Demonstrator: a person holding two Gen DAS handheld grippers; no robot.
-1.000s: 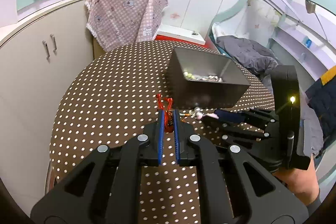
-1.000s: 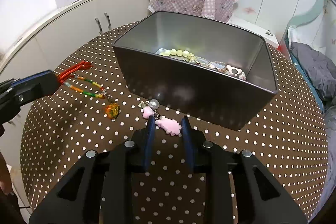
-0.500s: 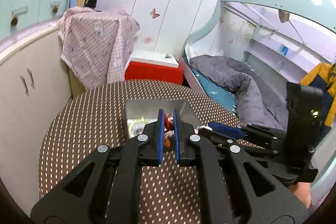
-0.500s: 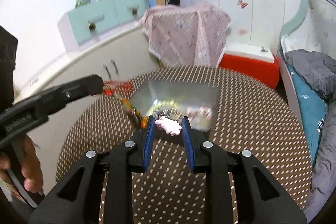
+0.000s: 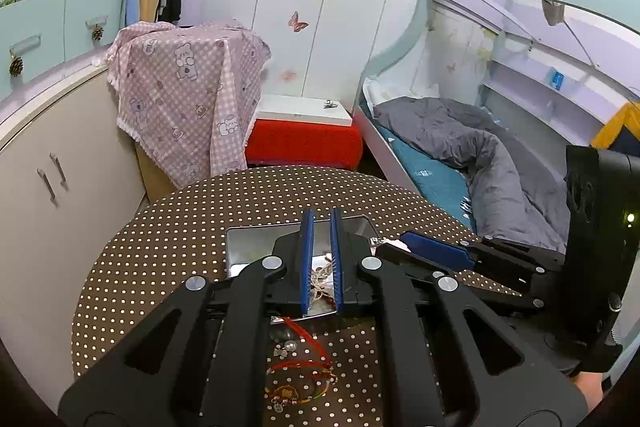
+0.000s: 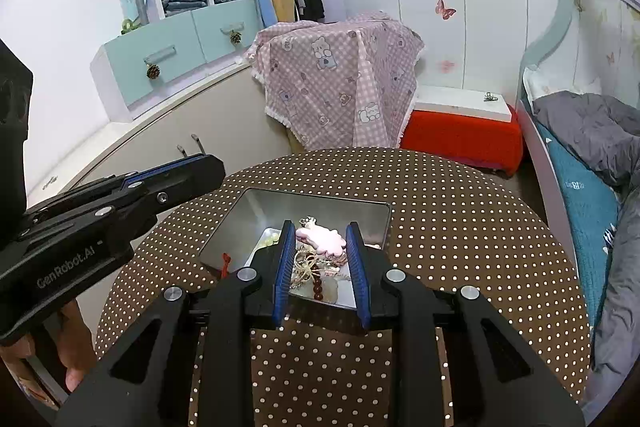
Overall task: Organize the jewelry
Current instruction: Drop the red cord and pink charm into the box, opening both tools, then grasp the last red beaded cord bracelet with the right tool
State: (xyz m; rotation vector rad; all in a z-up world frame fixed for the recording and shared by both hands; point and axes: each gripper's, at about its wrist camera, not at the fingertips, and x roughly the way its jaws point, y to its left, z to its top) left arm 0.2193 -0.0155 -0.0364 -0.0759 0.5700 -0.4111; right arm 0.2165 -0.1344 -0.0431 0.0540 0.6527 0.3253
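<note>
Fingers (image 6: 285, 259) of the right gripper (image 6: 319, 231) press from both sides on 1 pink charm (image 6: 322, 239), so this claw is clenched on it. It points forward and down, with the charm hanging over the open metal box (image 6: 256, 219).

The left gripper (image 5: 321, 227) reaches over the same box from the left, with the person's left hand (image 6: 74, 351) under its handle. Its 2 blue pads (image 5: 307, 259) stand a narrow gap apart and I see nothing between them, so it is released.

1 red-cord bracelet (image 5: 285, 393) with an amber charm shows below this gripper's body, against the dotted cloth, just beside the box's near edge.

Inside the 1 box lie mixed pieces: pale green beads (image 6: 270, 239), dark red beads (image 6: 316, 281) and thin chains, too tangled to count. The box stands on 1 round table (image 6: 460, 219).
</note>
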